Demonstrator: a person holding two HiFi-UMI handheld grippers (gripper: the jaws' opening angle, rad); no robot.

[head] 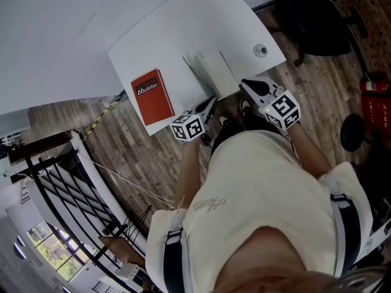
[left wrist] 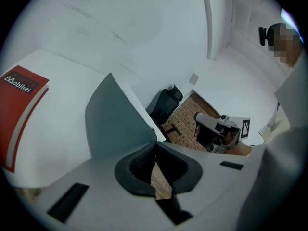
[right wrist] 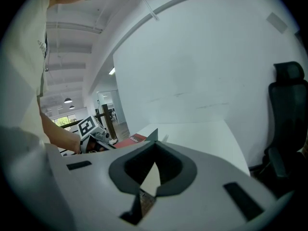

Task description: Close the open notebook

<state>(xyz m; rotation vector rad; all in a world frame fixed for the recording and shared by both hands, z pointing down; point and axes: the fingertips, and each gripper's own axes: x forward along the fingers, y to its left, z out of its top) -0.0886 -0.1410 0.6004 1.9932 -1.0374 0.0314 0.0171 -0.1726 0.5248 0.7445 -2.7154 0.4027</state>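
Note:
The grey notebook (head: 211, 72) lies on the white table (head: 159, 35) near its front edge, with one cover raised at an angle. In the left gripper view that grey cover (left wrist: 115, 114) stands just beyond my jaws. My left gripper (head: 211, 102) (left wrist: 155, 148) is shut and empty, at the notebook's near left corner. My right gripper (head: 245, 84) (right wrist: 155, 150) is at its near right corner, jaws together with nothing in them. The cover's corner (right wrist: 153, 134) peeks over the right jaws. Each gripper sees the other: right gripper (left wrist: 219, 129), left gripper (right wrist: 94, 131).
A red book (head: 153, 96) (left wrist: 21, 109) lies on the table left of the notebook. A round cable grommet (head: 261, 50) sits at the table's right corner. A black office chair (head: 317, 23) (right wrist: 286, 124) stands to the right, a red fire extinguisher (head: 374, 85) beyond it.

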